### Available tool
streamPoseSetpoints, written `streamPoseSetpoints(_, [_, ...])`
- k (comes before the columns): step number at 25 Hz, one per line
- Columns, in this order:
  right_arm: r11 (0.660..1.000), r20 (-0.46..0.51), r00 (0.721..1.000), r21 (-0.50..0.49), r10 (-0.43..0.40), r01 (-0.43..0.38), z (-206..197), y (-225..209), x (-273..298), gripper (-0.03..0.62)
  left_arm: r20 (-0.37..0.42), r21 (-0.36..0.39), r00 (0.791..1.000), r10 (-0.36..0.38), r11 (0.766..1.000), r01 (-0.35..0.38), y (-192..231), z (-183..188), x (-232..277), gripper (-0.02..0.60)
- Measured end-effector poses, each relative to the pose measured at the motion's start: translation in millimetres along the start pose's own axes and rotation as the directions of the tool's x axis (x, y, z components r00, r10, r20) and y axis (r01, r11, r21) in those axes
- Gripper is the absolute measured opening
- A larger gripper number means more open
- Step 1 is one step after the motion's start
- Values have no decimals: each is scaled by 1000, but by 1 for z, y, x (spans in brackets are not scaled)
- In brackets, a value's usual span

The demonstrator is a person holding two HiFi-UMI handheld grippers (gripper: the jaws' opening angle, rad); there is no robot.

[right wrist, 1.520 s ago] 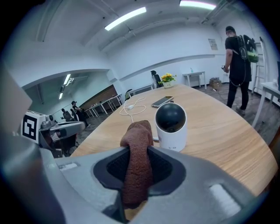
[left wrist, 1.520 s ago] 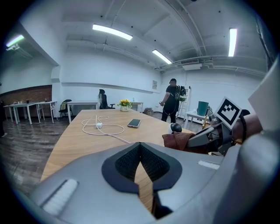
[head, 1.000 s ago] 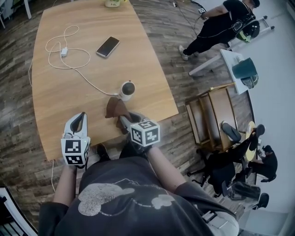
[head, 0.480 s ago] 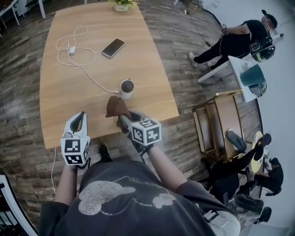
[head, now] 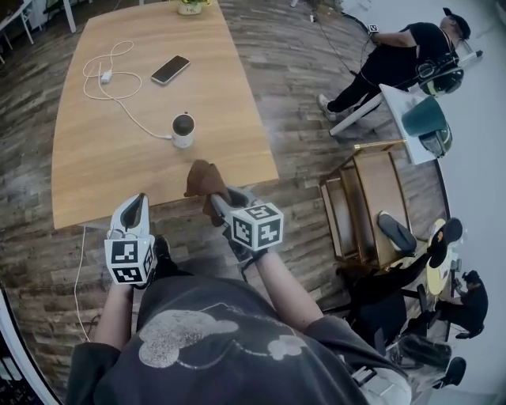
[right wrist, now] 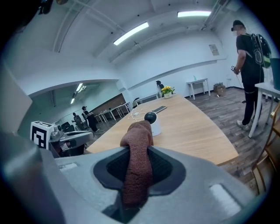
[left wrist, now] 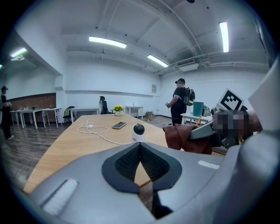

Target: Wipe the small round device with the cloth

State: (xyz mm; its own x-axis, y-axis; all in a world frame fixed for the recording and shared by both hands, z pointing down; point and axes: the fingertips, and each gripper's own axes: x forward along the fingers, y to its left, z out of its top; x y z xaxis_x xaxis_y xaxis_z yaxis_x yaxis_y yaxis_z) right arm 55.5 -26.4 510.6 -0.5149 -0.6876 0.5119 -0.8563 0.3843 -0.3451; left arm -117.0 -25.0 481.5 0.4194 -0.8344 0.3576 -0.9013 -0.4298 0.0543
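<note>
While the right gripper (right wrist: 140, 154) clenches its fingers on a brown cloth (head: 204, 178), wiping seems not yet begun — the small round device (head: 183, 129), white with a black top, stands well ahead on the wooden surface (head: 103, 170). Fingers of the left gripper (left wrist: 140, 146) are pressed together, empty.

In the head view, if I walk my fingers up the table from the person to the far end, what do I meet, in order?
First the brown cloth held in the right gripper, then the small round white device with a black top, then the dark flat phone, then the small pot of yellow flowers.
</note>
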Motion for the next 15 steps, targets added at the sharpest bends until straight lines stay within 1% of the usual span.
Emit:
streamPoseSetpoints(4, [999,50,999,-39,3,-1,-10,-12,-42,80,31,-4,999,36,999,-36,-38,1,-21,18])
streamPoseSetpoints(7, [998,68,996,-51,51,-48,-24,-12,-70,80,42,1,997,59,998,-59,-67,-4,-44,18])
streamPoseSetpoints(9, [995,107,990,-53,94,-88,-30,-9,-88,80,45,17,997,65,998,-66,-86,-7,-61,18])
streamPoseSetpoints(11, [994,144,984,-60,102,-94,-36,-7,-105,80,50,19,996,75,997,-76,-100,-9,-77,18])
streamPoseSetpoints(15, [993,123,988,-78,97,-87,-59,-4,-128,80,39,-18,994,105,994,-104,-118,-21,-108,18])
